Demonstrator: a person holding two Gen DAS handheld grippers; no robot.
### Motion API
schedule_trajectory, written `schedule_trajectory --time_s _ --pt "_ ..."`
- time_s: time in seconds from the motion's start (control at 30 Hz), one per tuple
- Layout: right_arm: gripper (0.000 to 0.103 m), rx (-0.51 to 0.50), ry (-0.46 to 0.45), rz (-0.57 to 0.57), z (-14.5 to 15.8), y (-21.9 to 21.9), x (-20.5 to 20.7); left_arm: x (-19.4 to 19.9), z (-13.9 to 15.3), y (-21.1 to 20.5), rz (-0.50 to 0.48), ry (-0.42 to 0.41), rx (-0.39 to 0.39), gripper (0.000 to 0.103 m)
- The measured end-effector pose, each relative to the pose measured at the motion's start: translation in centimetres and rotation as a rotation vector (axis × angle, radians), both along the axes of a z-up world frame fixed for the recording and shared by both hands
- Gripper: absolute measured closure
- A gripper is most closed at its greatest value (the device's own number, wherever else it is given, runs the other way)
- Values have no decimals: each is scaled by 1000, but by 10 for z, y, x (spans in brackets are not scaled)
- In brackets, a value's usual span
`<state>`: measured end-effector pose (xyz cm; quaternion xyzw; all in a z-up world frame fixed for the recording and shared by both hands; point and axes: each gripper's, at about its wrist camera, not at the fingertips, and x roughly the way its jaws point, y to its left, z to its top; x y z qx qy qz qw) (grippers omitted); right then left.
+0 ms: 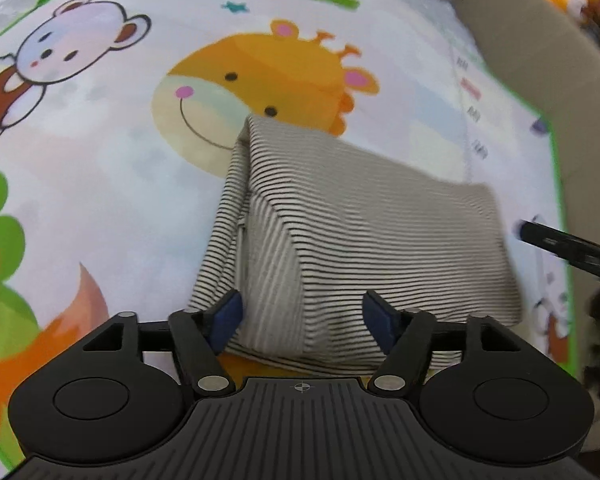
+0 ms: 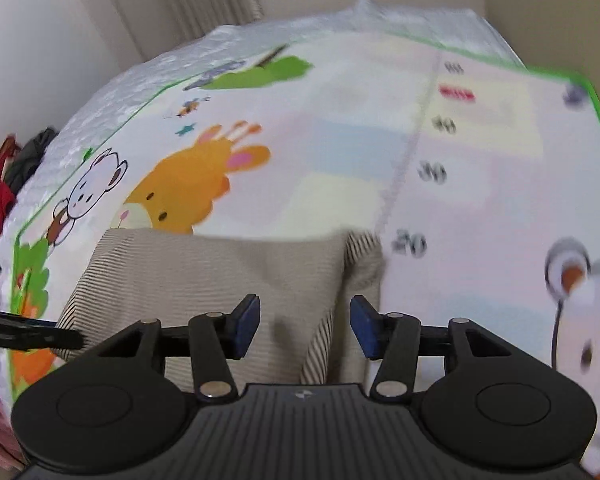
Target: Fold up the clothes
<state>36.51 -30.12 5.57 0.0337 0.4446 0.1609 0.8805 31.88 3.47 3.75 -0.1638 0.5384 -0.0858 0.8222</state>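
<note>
While both grippers gape empty, folded striped knit garment lies rectangular.

Left tool, right tool: black ribbed bodies, round hubs, silver pivot screws (blue finger pads).

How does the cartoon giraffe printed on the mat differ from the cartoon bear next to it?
The orange giraffe face is far bigger than the white bear with brown ears. The giraffe's lower part is covered by the folded striped garment; the bear lies fully uncovered. The giraffe has pink-lined ears and orange horns, while the bear has round brown ears. Both are prints on the colourful play mat with pink cheeks.
</note>
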Motion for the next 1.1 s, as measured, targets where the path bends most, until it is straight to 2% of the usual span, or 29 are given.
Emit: schedule_trajectory --time_s 0.1,0.17,0.23,0.3,0.37,0.43,0.53,0.73,1.0,1.1 --pt "56 -102 -73 133 -4 28 20 -12 0 -3 11 31 -112 30" --pt "56 -158 -78 182 -15 44 37 -17 -9 -11 -15 68 -178 31" --pt "57 -213 -49 176 -33 48 49 -15 -23 -21 -35 119 -207 33" --pt "61 -251 -16 161 -51 47 57 -13 -36 -31 -49 156 -224 33" --pt "62 -242 -1 145 -63 39 51 -6 -45 -37 -53 154 -177 35" --pt "62 -248 -1 140 -65 34 39 3 -53 -38 -46 127 -84 36" --pt "62 -249 7 124 -65 24 21 19 -58 -34 -43 101 -37 33" --pt "62 -158 94 18 -63 1 -26 41 -50 -37 -69 21 69 32" --pt "62 -22 223 8 -54 -1 -76 57 -50 -31 -58 7 110 31" --pt "59 -35 184 14 -43 1 -78 56 -46 -34 -69 1 124 32"
